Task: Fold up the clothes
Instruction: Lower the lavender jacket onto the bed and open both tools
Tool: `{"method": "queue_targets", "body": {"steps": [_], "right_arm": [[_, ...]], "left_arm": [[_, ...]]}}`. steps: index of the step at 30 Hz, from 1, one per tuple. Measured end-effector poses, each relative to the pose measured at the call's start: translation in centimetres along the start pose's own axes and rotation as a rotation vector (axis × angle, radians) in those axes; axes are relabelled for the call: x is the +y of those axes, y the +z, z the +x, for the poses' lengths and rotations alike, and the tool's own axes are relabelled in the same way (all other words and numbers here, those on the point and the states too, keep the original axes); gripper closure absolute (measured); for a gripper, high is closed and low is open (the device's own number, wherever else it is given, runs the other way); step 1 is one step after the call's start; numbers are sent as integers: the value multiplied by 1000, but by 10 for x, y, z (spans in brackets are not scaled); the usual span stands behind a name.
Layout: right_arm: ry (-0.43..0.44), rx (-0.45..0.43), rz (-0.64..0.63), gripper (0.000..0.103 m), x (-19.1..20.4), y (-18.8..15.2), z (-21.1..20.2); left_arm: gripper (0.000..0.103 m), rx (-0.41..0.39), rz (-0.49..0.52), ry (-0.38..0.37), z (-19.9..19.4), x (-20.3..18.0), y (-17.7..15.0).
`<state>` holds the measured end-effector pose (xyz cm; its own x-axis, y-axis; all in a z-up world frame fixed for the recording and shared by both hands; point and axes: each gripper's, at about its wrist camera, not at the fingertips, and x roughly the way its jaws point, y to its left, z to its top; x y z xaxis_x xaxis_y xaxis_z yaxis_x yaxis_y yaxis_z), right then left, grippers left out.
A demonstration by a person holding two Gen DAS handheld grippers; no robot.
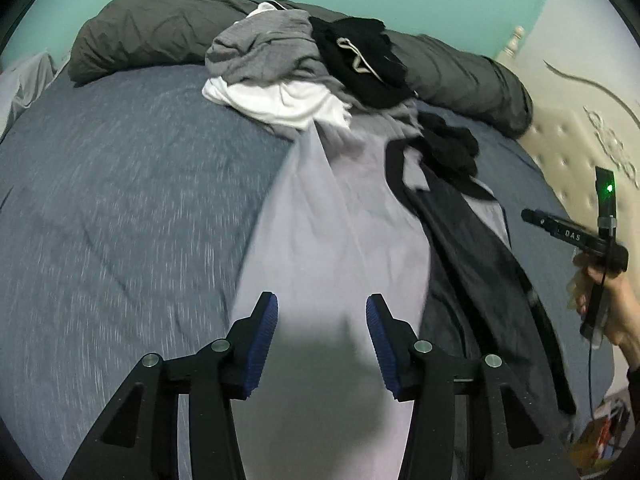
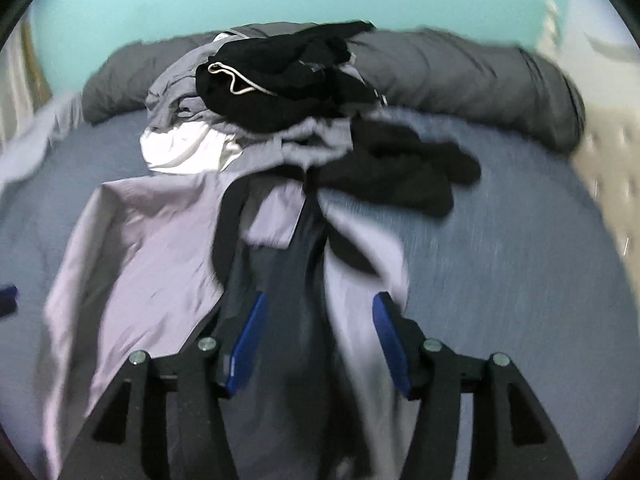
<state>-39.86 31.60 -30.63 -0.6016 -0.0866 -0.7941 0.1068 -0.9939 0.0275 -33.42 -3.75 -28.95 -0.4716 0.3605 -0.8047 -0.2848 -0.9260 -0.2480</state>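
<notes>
A pale lilac garment [image 1: 340,220] with a dark panel [image 1: 472,264] and black trim lies stretched out on the bed. My left gripper [image 1: 322,300] is open just above its lilac part, with cloth showing between the blue pads. In the right wrist view the same garment [image 2: 140,248] lies spread, and my right gripper [image 2: 320,298] is open over the dark panel [image 2: 296,280], which runs between its pads. Neither pair of pads presses on the cloth. A hand [image 1: 616,308] holding the right gripper shows at the right edge of the left wrist view.
A heap of grey, white and black clothes [image 1: 280,52] sits at the far side of the grey-blue sheet [image 1: 120,200]. A loose black garment [image 2: 400,172] lies nearby. A rolled dark grey duvet [image 1: 140,32] lines the teal wall, and a cream tufted headboard [image 1: 568,148] stands right.
</notes>
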Motion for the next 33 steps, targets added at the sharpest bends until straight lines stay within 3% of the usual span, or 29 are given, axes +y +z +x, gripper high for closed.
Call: {"method": "queue_targets", "body": {"steps": [3, 7, 16, 22, 28, 33], "right_arm": [[83, 25, 87, 45, -1, -50, -13], [130, 73, 108, 45, 19, -114, -25], [302, 51, 193, 45, 58, -195, -84], [435, 90, 176, 45, 100, -214, -102], [469, 194, 143, 45, 150, -225, -97], [520, 192, 161, 45, 172, -222, -94]], "left_arm": [[53, 13, -4, 0, -14, -8, -34], [53, 45, -41, -16, -27, -15, -78], [53, 114, -119, -29, -47, -5, -156], [53, 145, -143, -42, -63, 4, -194], [53, 164, -130, -48, -78, 1, -217], [49, 169, -106, -73, -86, -8, -229]]}}
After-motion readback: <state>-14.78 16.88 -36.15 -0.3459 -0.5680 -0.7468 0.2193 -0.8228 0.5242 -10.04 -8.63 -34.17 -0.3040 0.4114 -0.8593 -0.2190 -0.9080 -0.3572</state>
